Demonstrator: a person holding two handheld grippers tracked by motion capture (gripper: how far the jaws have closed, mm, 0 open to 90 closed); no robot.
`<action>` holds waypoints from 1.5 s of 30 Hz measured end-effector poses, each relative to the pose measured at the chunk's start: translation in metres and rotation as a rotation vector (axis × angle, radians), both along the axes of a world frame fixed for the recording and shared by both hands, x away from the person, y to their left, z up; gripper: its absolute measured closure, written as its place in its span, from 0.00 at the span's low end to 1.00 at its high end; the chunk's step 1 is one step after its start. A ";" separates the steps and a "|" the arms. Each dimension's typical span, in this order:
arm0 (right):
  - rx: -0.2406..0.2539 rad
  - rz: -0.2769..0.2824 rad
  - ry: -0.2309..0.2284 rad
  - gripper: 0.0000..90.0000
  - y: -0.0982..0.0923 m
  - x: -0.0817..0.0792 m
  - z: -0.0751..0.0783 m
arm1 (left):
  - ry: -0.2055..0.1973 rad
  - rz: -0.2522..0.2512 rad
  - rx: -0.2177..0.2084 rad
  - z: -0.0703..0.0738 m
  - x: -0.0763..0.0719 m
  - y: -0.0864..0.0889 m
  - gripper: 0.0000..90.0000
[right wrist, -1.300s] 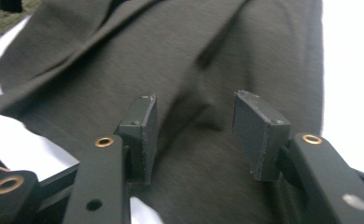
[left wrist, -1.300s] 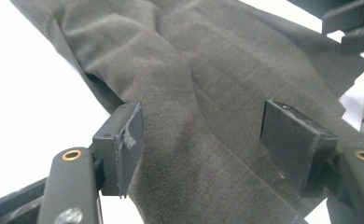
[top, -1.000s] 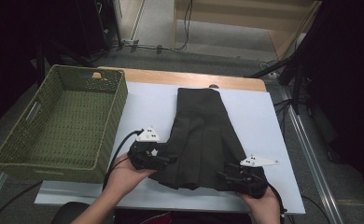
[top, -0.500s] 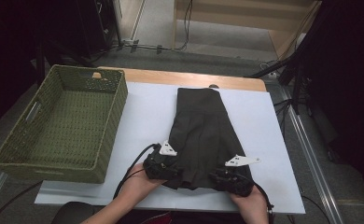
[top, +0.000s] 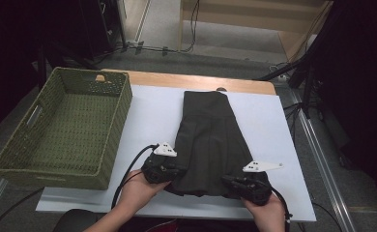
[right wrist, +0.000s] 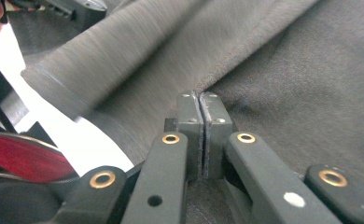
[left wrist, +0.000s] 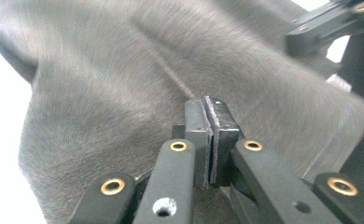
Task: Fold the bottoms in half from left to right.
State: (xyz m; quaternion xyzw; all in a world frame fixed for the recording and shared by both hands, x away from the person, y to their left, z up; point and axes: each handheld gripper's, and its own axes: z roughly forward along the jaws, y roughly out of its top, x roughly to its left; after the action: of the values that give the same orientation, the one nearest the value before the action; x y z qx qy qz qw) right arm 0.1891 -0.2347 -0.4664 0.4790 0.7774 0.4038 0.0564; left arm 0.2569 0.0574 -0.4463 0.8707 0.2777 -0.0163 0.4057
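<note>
A dark grey garment (top: 210,140) lies flat on the white board (top: 148,111), narrow end far, wide hem toward me. My left gripper (top: 169,173) is at the hem's near left corner and my right gripper (top: 236,183) at the near right corner. Both sets of jaws have just been closing. In the left gripper view the left gripper (left wrist: 211,114) has its pads pressed together on a pinch of the cloth (left wrist: 124,70). In the right gripper view the right gripper (right wrist: 201,109) is likewise shut on a fold of the cloth (right wrist: 287,70).
A green woven basket (top: 61,130) stands on the left part of the table beside the board. A wooden table edge (top: 177,79) runs behind the board. Metal rails flank the table, and cables lie on the floor beyond.
Both hands have slid inward to the garment's near corners, and both sets of jaws have closed onto the hem. The near hem is bunched slightly.
</note>
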 end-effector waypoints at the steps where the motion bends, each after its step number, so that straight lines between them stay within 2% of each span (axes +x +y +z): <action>1: 0.015 -0.005 -0.009 0.96 -0.002 -0.003 0.004 | -0.010 -0.007 -0.011 0.003 -0.003 -0.001 0.99; 3: 0.038 -0.012 -0.028 0.96 -0.007 -0.009 0.010 | -0.046 -0.015 -0.006 0.007 -0.010 -0.004 0.99; 5: 0.057 -0.025 -0.043 0.96 -0.012 -0.015 0.015 | -0.056 -0.019 -0.025 0.009 -0.013 -0.007 0.99; 8: 0.069 -0.043 -0.052 0.95 -0.022 -0.020 0.019 | -0.073 -0.033 -0.017 0.007 -0.017 -0.013 0.99; 11: 0.036 -0.072 -0.051 0.93 -0.030 -0.019 0.016 | -0.042 -0.042 -0.038 0.004 -0.012 -0.012 0.92; 15: -0.019 -0.104 -0.012 0.87 -0.040 -0.014 0.005 | -0.026 -0.043 -0.081 0.008 -0.009 -0.006 0.83; 17: -0.025 -0.114 -0.009 0.81 -0.043 -0.013 0.003 | -0.039 -0.035 -0.097 0.011 -0.008 -0.002 0.77; 18: -0.028 -0.122 -0.028 0.76 -0.043 -0.013 0.003 | -0.042 -0.034 -0.098 0.012 -0.006 0.000 0.74; 22: -0.036 -0.120 -0.059 0.73 -0.042 -0.013 0.006 | -0.048 0.006 -0.080 0.013 0.003 0.008 0.67; 26: -0.043 -0.102 -0.048 0.70 -0.040 -0.011 0.002 | -0.061 0.035 -0.069 0.016 0.010 0.020 0.66; 29: -0.047 -0.096 -0.045 0.68 -0.039 -0.009 0.000 | -0.085 0.072 -0.044 0.017 0.015 0.028 0.62; 32: -0.046 -0.085 -0.043 0.65 -0.036 -0.007 -0.002 | -0.088 0.110 -0.033 0.015 0.021 0.038 0.61; 33: -0.048 -0.083 -0.045 0.65 -0.035 -0.006 -0.003 | -0.078 0.121 -0.026 0.013 0.024 0.041 0.60; 37: -0.055 -0.065 -0.046 0.63 -0.031 -0.003 -0.004 | -0.095 0.184 -0.015 0.004 0.030 0.053 0.60; 39: -0.058 -0.052 -0.050 0.63 -0.028 -0.002 -0.005 | -0.108 0.209 0.012 -0.002 0.032 0.057 0.60; 42: -0.053 -0.035 -0.052 0.62 -0.024 0.000 -0.005 | -0.078 0.252 0.031 -0.008 0.034 0.063 0.63; 45: -0.052 -0.019 -0.055 0.61 -0.020 0.002 -0.005 | -0.073 0.249 0.078 -0.017 0.032 0.062 0.70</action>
State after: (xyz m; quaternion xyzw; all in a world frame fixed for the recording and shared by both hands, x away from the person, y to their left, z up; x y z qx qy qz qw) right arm 0.1909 -0.2550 -0.4717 0.4735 0.7811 0.3959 0.0940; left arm 0.2893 0.1192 -0.4629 0.8446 0.3691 0.0768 0.3801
